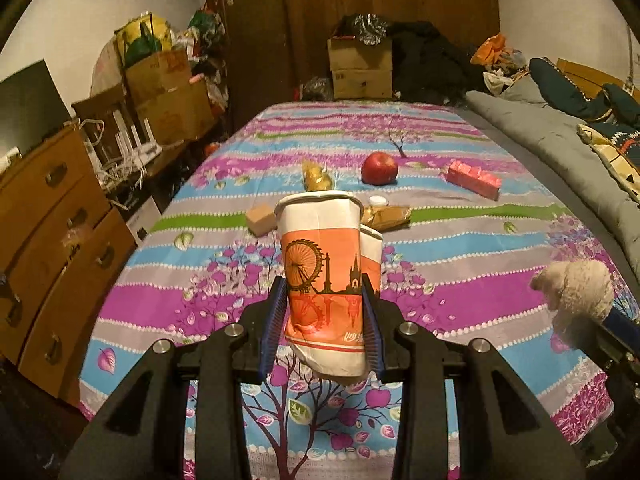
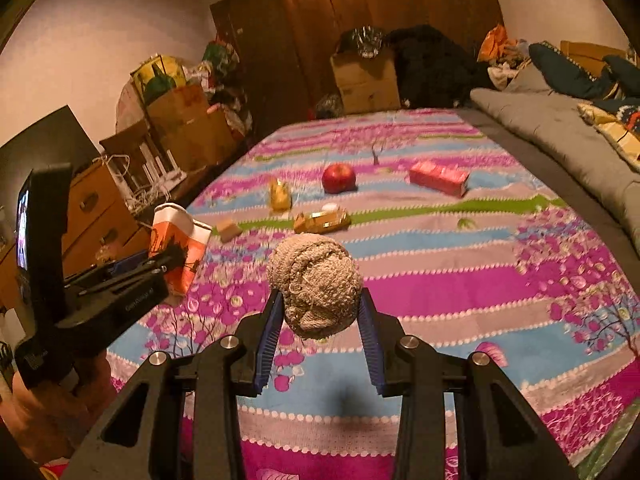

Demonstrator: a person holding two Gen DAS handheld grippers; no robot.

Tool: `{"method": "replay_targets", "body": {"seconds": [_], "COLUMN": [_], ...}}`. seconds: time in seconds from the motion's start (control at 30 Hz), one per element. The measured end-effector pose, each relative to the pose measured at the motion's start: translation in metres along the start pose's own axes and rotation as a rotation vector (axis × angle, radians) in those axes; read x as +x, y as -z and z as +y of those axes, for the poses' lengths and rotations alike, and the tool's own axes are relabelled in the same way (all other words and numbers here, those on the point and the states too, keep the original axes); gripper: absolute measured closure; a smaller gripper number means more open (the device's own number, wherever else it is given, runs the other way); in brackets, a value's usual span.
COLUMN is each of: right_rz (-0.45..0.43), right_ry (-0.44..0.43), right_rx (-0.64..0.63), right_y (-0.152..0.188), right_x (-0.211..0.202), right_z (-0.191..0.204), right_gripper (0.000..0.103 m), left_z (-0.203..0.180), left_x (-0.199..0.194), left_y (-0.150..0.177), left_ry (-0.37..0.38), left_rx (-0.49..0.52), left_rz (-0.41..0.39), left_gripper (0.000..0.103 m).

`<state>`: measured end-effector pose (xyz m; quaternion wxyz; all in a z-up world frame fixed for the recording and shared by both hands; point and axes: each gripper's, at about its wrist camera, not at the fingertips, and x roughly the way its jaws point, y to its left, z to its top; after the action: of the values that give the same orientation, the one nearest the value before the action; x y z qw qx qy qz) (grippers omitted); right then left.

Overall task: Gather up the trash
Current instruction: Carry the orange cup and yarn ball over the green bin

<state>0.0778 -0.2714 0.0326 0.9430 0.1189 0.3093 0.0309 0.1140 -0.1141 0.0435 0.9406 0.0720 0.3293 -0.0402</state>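
Above the bed [image 1: 460, 248], the left tool [image 1: 326, 312] grips light, crushable stacked paper cups [image 1: 320, 264] low on their walls, while the right tool [image 2: 320, 312] squeezes a soft, springy knitted ball [image 2: 316, 284] around its middle, needing only gentle pressure.

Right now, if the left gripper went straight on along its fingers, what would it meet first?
Probably the gold wrapper just beyond the paper cups that the left gripper holds, or the bedspread short of it; depth is unclear.
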Motion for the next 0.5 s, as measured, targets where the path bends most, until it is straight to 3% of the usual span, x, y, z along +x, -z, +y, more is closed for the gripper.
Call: {"method": "replay_targets", "body": {"seconds": [0.27,0.5], "right_rz": [-0.118,-0.233], "right_ry": [0.036,0.137], "right_rx": [-0.013,-0.010], "right_y": [-0.023,-0.035], "right_x": [-0.041,-0.100], "right_z": [0.000,-0.020], "right_gripper": [0.064,0.064], "left_z": [-0.021,-0.071], "left_x": [-0.029,-0.057], "left_y": [-0.020,-0.045], "left_ry": [0.026,0.127], "left_rx": [0.030,0.073], "left_rz": [-0.079,-0.155], "left_gripper": [0.069,0.069]}}
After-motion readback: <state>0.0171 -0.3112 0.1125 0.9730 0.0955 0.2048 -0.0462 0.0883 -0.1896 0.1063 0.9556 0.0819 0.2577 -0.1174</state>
